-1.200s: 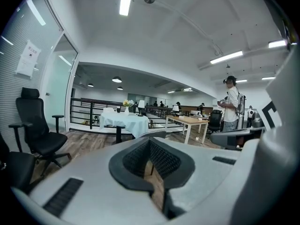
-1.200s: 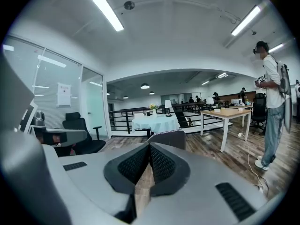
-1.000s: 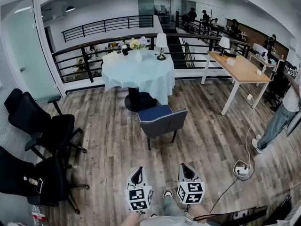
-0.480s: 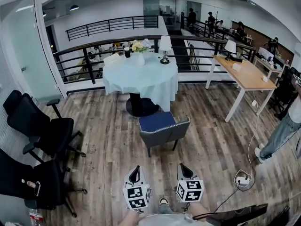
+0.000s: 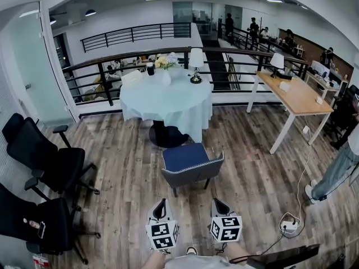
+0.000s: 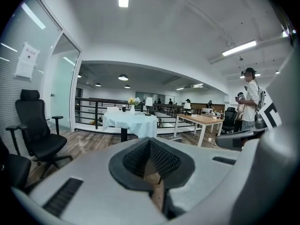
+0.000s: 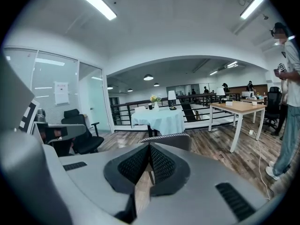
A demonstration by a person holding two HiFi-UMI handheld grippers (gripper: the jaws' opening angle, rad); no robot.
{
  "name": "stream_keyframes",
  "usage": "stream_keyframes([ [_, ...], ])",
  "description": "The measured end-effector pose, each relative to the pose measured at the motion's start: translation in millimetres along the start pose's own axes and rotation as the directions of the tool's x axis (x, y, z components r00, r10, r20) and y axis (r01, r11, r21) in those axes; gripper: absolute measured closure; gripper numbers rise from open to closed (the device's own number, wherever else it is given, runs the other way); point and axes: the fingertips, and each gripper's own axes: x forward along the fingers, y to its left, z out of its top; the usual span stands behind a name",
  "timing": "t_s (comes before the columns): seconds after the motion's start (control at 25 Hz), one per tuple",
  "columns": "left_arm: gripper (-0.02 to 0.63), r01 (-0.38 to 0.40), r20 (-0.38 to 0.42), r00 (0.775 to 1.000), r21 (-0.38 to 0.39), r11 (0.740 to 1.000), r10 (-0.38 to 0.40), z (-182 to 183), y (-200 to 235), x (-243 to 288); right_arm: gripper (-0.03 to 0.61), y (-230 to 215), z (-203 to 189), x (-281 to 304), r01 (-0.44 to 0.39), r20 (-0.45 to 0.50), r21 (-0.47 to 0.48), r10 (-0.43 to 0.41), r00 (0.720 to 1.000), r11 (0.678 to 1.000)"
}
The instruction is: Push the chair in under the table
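Observation:
A grey chair (image 5: 192, 167) with a blue seat stands on the wooden floor, its back towards me, a short way in front of the round table (image 5: 166, 96) with a pale cloth. In the head view both grippers are held side by side near the bottom, short of the chair's back and not touching it. The left gripper (image 5: 162, 205) is shut and empty; the right gripper (image 5: 219, 203) is shut and empty. The right gripper view shows the chair's back (image 7: 174, 138) just past the closed jaws, with the table (image 7: 159, 117) behind it. The left gripper view shows the table (image 6: 131, 121) further off.
Black office chairs (image 5: 47, 164) stand at the left. A wooden desk (image 5: 294, 96) stands at the right, with a person (image 5: 340, 166) beside it. A power strip (image 5: 289, 225) and cable lie on the floor at the lower right. A black railing (image 5: 106, 74) runs behind the table.
Both grippers and the head have come closer to the chair and table; the chair now sits nearer the grippers in the head view. The chair has not moved relative to the table.

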Motion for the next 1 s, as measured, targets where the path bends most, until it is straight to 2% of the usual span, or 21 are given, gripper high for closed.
stream_keyframes([
  [0.28,0.615,-0.021,-0.015,1.000,0.002,1.000,0.021,0.6,-10.9,27.9,0.561,-22.5,-0.5,27.3,-0.034,-0.035,-0.002,0.034,0.999,0.999],
  [0.6,0.615,-0.072,-0.039,0.997,-0.010,0.997,0.072,-0.4,1.3,43.7,0.561,-27.8,2.2,54.6,-0.074,-0.059,0.003,0.074,0.995,0.997],
  [0.84,0.615,-0.081,-0.052,0.995,0.009,0.997,0.081,-0.3,8.1,61.1,0.561,-36.2,-2.2,73.5,-0.065,-0.082,0.019,0.066,0.994,0.998],
  [1.0,0.615,-0.057,-0.067,0.996,0.000,0.998,0.057,-3.2,10.8,81.4,0.561,-46.7,-0.1,90.8,-0.039,-0.092,0.024,0.041,0.995,0.999],
])
